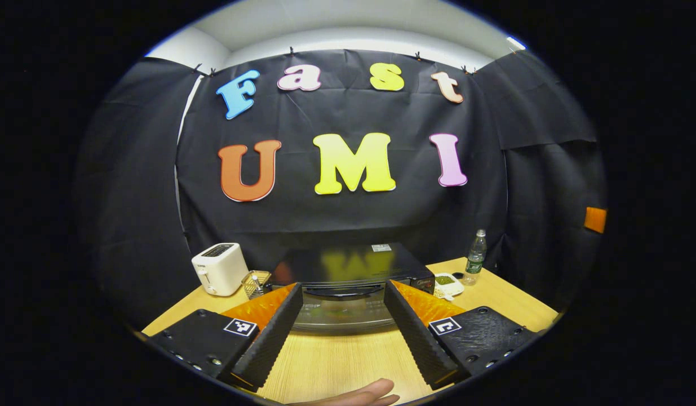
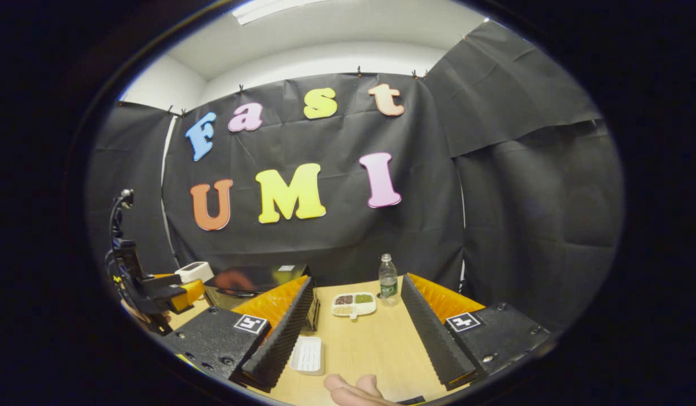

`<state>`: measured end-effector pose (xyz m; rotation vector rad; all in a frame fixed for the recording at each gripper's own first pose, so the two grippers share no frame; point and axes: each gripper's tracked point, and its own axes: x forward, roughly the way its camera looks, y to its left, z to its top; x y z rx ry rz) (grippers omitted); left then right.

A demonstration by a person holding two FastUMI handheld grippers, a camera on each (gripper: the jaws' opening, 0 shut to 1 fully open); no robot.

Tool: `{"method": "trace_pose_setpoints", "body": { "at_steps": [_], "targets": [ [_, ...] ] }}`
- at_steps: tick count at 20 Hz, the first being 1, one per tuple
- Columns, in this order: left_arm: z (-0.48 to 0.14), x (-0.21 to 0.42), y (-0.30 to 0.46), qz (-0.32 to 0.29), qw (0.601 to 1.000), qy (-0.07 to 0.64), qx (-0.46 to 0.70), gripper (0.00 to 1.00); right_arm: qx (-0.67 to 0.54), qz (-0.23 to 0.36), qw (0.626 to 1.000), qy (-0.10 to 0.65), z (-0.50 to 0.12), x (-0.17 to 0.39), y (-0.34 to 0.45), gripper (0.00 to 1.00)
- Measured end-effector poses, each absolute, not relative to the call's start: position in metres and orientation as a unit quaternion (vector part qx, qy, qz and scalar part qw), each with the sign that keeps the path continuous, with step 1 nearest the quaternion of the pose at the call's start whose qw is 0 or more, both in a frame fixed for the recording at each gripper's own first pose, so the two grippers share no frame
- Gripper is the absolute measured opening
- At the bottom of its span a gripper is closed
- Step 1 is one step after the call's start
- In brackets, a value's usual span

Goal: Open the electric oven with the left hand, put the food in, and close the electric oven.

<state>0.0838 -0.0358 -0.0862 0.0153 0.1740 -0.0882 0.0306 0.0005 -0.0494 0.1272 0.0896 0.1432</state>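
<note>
The black electric oven stands at the middle of the wooden table, its glass door up and closed. My left gripper is open, its fingers framing the door handle from a short way in front, without touching it. A white divided dish with brown, green and tan food lies right of the oven. My right gripper is open, empty, pointing toward that dish. The left gripper also shows in the right gripper view, before the oven.
A white toaster and a small wire basket stand left of the oven. A plastic bottle stands behind the dish. A white ribbed tray lies near my right gripper's left finger. A person's fingers show at the bottom.
</note>
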Motion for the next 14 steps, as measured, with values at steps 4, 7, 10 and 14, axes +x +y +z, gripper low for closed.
{"method": "trace_pose_setpoints", "body": {
  "at_steps": [4, 7, 10, 14],
  "targets": [
    [-0.052, 0.051, -0.022, -0.025, 0.998, 0.061, -0.003, 0.95, 0.049, 0.074, 0.995, 0.036, -0.044, 0.019, 0.005, 0.89],
    [-0.034, 0.028, -0.017, -0.024, 0.999, 0.046, -0.017, 0.95, 0.031, 0.075, 0.996, 0.029, -0.041, 0.012, 0.008, 0.89],
    [-0.021, 0.009, -0.004, -0.001, 1.0, 0.029, -0.009, 0.95, 0.018, 0.076, 0.997, 0.023, -0.037, 0.002, 0.01, 1.0],
    [-0.027, -0.015, -0.004, -0.003, 1.0, 0.025, -0.007, 0.95, 0.004, 0.073, 0.997, 0.013, -0.03, -0.006, 0.01, 0.89]
  ]
}}
